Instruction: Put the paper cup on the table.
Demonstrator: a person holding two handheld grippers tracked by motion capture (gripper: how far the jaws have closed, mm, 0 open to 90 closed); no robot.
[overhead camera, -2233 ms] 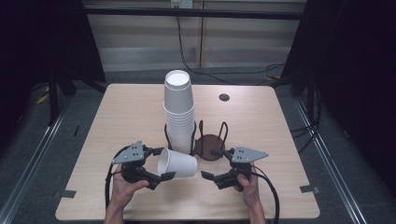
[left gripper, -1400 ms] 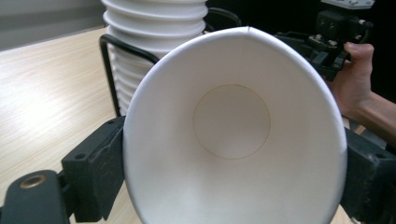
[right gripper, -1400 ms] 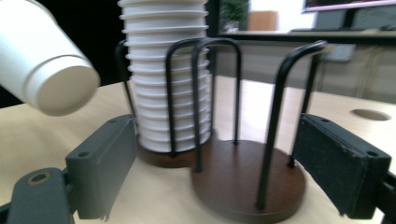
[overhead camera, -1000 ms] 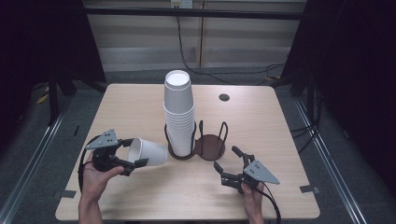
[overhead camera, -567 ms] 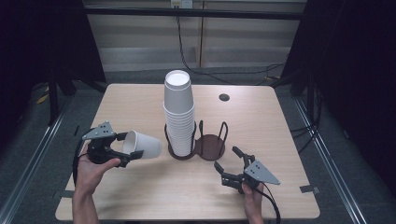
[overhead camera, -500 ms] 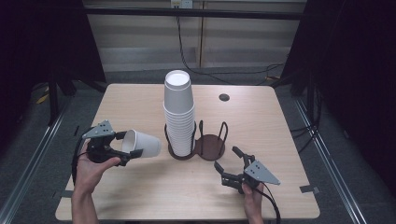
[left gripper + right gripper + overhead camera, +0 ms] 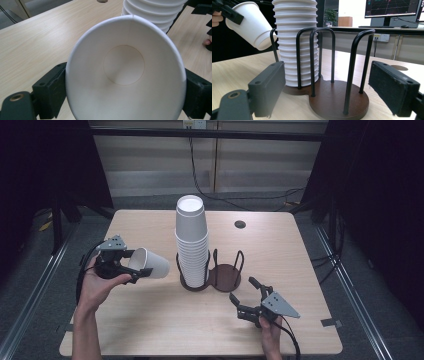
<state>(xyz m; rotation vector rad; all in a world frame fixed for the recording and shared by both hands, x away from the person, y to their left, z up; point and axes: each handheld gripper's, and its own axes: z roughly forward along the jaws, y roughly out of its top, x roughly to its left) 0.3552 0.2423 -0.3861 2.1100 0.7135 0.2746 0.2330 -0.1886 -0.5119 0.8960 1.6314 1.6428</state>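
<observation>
Landmark: the cup holder, dark wooden two-ring base w/ black wire hoops, sitting mid-table.

Table: light wood, rounded corners, small dark hole in the top behind the holder, toward the far edge.

Cup stack: tall pile of white paper cups, upside down, standing in the holder's left ring; right ring bare. In the right gripper view the stack rises behind the hoops. No change vs. earlier frames.

Single cup: white paper cup, off the table, to the left of the holder, close to the stack but not touching. Lies about on its side, base toward the stack, mouth toward the left gripper. Left gripper view looks straight into its mouth. 2.2 s ago it was in front of the holder, between both grippers; since then it went left, and in the last half sec hardly moved.

Left gripper: left of the holder, jaws closed on the cup's rim end, one each side, spread about as wide as the cup mouth.

Right gripper: in front of the holder and to its right, low over the table, jaws wide apart, holding nothing, pointing at the bare right ring. Earlier it sat near the cup in front of the holder; for the last sec it's unchanged.
</observation>
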